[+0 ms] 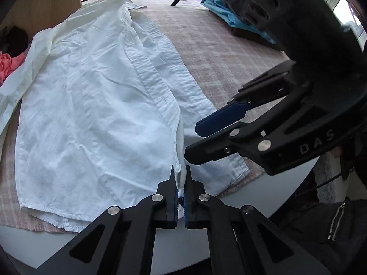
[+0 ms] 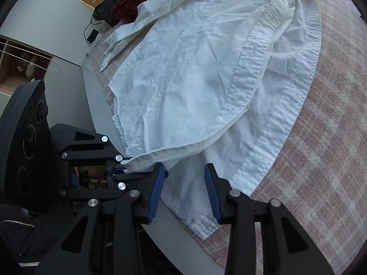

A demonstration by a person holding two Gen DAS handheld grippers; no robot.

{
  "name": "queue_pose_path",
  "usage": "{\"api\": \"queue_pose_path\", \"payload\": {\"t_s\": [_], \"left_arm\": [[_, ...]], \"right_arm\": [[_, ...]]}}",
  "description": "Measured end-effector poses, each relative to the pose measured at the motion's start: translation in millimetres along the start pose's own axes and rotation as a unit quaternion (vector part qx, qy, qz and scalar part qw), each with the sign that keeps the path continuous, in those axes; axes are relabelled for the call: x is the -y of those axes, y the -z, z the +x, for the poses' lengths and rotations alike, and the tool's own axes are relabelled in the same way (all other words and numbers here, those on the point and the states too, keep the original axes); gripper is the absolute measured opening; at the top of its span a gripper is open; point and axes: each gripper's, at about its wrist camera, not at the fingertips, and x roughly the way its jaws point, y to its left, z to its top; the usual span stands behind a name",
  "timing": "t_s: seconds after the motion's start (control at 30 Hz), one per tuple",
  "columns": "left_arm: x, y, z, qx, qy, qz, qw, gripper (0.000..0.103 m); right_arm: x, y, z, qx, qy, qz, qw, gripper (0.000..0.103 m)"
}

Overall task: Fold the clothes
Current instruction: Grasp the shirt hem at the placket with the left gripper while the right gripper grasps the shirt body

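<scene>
We see a white shirt [image 1: 91, 96] spread across a pink plaid cloth [image 1: 218, 52] that covers the counter [image 1: 41, 240], filling the left and centre of the left wrist view. At the bottom centre of that view the left claw [image 1: 181, 183] is pressed together on the shirt's front edge near the hem, with white fabric pinched between its blue pads [image 1: 186, 208]. The right claw [image 2: 184, 178] sits at the bottom centre of the right wrist view, its 2 fingers spread over the lower corner of the shirt and holding nothing; in the left wrist view it enters from the right. A blue garment [image 1: 220, 6] lies at the upper right of the left wrist view, and a pink garment [image 1: 9, 66] at its left edge.
</scene>
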Motion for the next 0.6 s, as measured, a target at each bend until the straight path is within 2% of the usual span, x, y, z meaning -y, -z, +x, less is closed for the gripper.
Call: {"api": "queue_pose_path", "payload": {"t_s": [0.13,0.23,0.33,0.4,0.5,0.6], "left_arm": [[-2,-12,-52,0.06,0.024,-0.009,0.9979,0.002],[-4,-17,-90,0.096,0.017,-0.01,0.9951,0.002],[-11,-22,-120,0.125,0.012,-0.018,0.992,0.002],[-17,-23,-127,0.129,0.007,-0.026,0.9913,0.002],[-22,-22,-123,0.121,0.005,-0.038,0.992,0.002],[-23,-19,-119,0.113,-0.001,-0.046,0.9926,0.002]], "right_arm": [[15,-8,-13,0.022,0.014,0.014,1.0,0.036],[38,-32,-32,0.059,0.03,0.042,0.997,0.036],[62,-82,-46,0.092,0.108,0.033,0.989,0.042],[78,-115,-54,0.114,0.158,0.027,0.981,0.042],[109,-167,-53,0.122,0.186,0.029,0.975,0.042],[129,-210,-44,0.1,0.225,0.019,0.969,0.042]]}}
